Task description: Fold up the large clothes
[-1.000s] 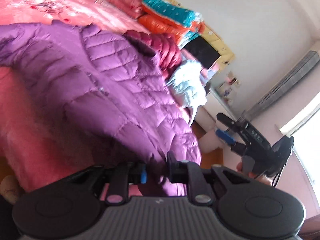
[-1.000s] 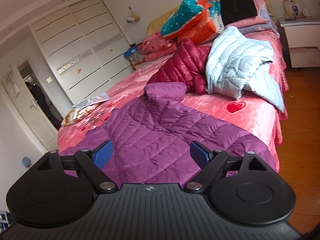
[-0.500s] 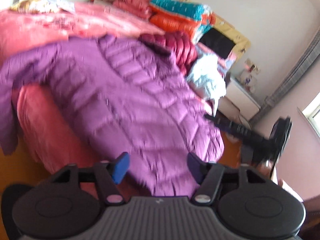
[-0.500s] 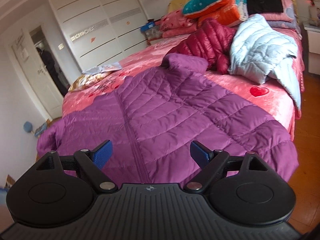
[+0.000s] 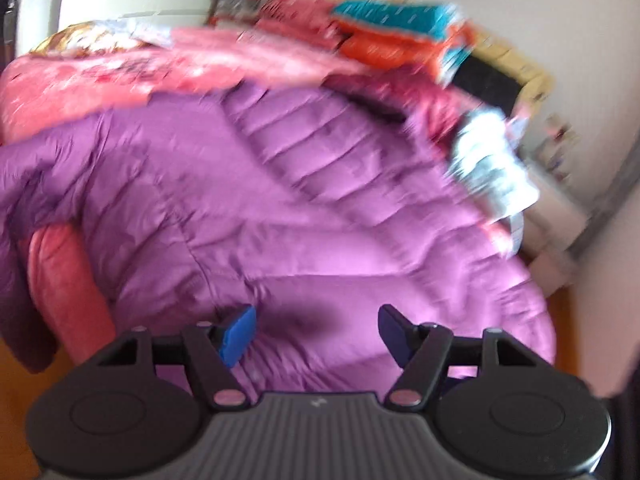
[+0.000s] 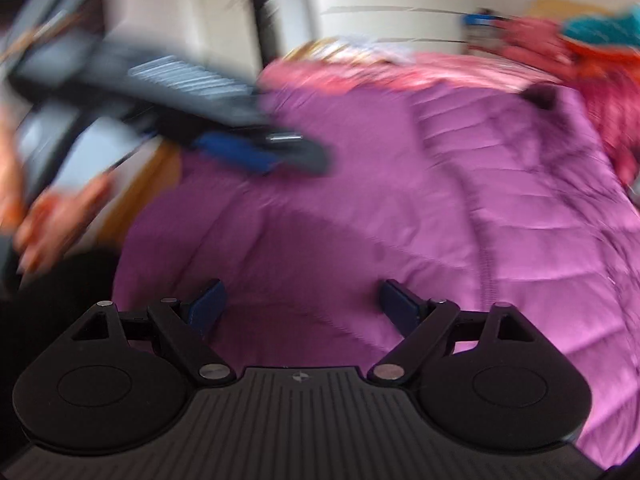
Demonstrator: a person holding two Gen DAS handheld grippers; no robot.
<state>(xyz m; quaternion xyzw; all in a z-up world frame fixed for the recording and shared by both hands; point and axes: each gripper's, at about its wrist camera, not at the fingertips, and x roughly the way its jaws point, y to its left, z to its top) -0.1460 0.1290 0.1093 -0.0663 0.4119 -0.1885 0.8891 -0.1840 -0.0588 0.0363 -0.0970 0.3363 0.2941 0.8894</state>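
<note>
The purple down jacket (image 5: 304, 208) lies spread flat across the pink bed (image 5: 100, 80), filling the space just ahead of both pairs of fingers, its quilted panels running away from them toward the headboard. In the left wrist view the left gripper (image 5: 316, 330) has its 2 blue-padded fingers (image 5: 238, 334) spread wide, nothing between them, hovering over the jacket's near hem; whether the pads touch the fabric cannot be told through the blur. To the left of these fingers a purple sleeve (image 5: 20, 280) droops over the edge of the bed. Far ahead and to the right of them lie a dark red jacket (image 5: 420, 100) and a pale blue jacket (image 5: 488, 168), with a teal and orange stack of bedding (image 5: 396, 32) beyond. In the right wrist view the right gripper (image 6: 302, 306) also has its fingers (image 6: 400, 308) spread apart and empty, with purple fabric under and ahead of them. Up and to the left of these fingers, the left gripper shows as a blurred dark shape with a blue pad, above the jacket's edge, held by a hand (image 6: 44, 216).
</note>
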